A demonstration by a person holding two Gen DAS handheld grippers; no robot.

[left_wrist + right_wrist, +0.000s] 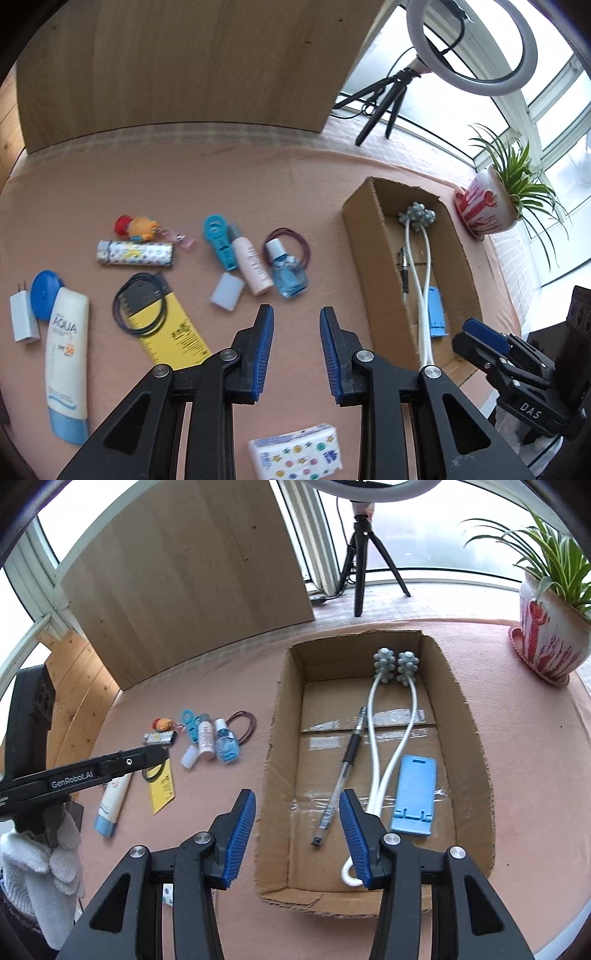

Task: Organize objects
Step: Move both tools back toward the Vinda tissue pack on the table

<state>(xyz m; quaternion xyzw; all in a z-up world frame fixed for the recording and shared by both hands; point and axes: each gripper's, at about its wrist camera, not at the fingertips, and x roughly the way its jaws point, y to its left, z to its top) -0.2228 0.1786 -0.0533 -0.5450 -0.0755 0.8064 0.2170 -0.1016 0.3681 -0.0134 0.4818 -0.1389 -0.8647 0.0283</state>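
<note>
The left gripper (296, 354) hangs over the pink tablecloth (229, 177) with its jaws spread wide and nothing between them; the right gripper (297, 834) is likewise wide apart and empty, poised over the near left wall of the cardboard box (277, 760).

In the right wrist view the box fills the centre; inside it lie a pen (341, 771) slanting from 12 towards 7 o'clock, a white massager (380, 738) with two knobbly grey heads at 12 o'clock, and a blue phone stand (415, 794) at 3 o'clock of the massager's stems, just beside them.

In the left wrist view the loose things lie on the cloth at 9 to 12 o'clock from the gripper: a blue bottle (290, 271) resting on hair ties (295, 236); a pink bottle (253, 266) touching it on the 9 o'clock side; a teal tool (219, 240) beyond that; a small pale cap (228, 291) near the fingertips; a yellow card (173, 328) with a black cord loop (142, 308) lying on it; a patterned tube (135, 253); an orange toy (142, 227); a sunscreen tube (66, 369); a blue lid (44, 295); a white charger (22, 317).

A tissue pack (295, 452) sits at 6 o'clock, under the gripper; a potted plant (495, 203) stands at 2 o'clock past the box.
</note>
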